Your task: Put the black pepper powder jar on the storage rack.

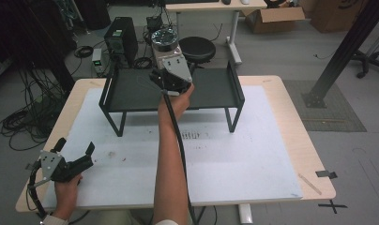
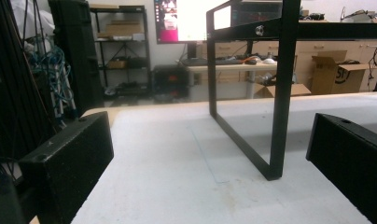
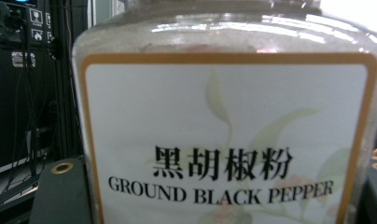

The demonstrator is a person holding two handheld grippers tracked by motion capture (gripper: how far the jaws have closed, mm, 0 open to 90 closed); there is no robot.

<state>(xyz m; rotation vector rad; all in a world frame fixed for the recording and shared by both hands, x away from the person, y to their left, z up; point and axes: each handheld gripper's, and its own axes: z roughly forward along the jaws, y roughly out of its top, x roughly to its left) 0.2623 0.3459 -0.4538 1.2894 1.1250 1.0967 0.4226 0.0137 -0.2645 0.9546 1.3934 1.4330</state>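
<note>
Near the top centre of the high view, the right gripper (image 1: 166,65) is held out over the black metal rack (image 1: 216,91), and it has a pepper jar (image 1: 164,40) clamped between its jaws; the jar's round grey lid faces up, just above the gripper's grey three-cornered plate. The jar hangs above the rack's back edge, and whether its base touches the shelf I cannot tell. In the right gripper view the jar (image 3: 228,126) sits very close to the camera: clear walls, a white label with an orange border, Chinese characters and the words GROUND BLACK PEPPER printed in black. Above the label the glass looks pale and grainy, so the jar seems filled nearly to the shoulder, though glare makes that hard to read. The dark jaws sit tight against its sides at the lower corners of that view. The rack's flat shelf is dark, with a thin light wire or scratch on its left part. At the lower left of the high view the left gripper (image 1: 77,157) rests low over the white mat (image 1: 253,159), jaws spread wide with nothing in them; its own view shows one rack leg (image 2: 280,93) standing on the mat ahead.
</note>
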